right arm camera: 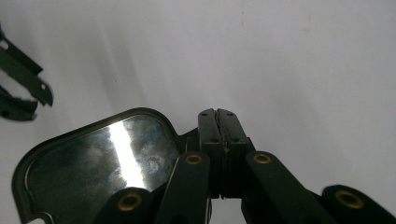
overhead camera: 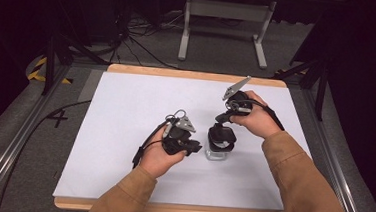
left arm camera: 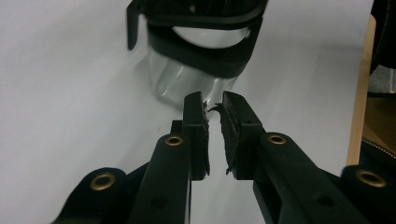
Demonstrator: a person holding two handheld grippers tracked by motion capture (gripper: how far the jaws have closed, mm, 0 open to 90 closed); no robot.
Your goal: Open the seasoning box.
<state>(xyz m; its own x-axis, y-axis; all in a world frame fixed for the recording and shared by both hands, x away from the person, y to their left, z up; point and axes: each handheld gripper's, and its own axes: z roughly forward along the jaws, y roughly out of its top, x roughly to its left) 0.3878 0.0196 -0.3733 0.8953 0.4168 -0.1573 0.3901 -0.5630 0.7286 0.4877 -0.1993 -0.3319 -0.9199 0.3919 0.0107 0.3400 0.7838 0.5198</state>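
Note:
A small clear glass container (overhead camera: pixel 217 152) with a black clip lid (overhead camera: pixel 221 136) stands on the white sheet, right of centre. My right gripper (overhead camera: pixel 221 122) points down onto the lid from behind. In the right gripper view its jaws (right arm camera: pixel 217 114) are pressed shut at the edge of the glossy lid (right arm camera: pixel 102 158); whether they pinch a lid flap is hidden. My left gripper (overhead camera: pixel 198 148) lies level, its tips just left of the glass. In the left gripper view its jaws (left arm camera: pixel 214 103) stand a narrow gap apart with nothing between them, just short of the glass (left arm camera: pixel 180 81) and lid (left arm camera: pixel 201 56).
The white sheet (overhead camera: pixel 136 107) covers a wooden board (overhead camera: pixel 188 74) whose rim shows at the back and front. Metal rails (overhead camera: pixel 18 139) run along both sides. A grey stand (overhead camera: pixel 227 11) and cables sit on the floor behind.

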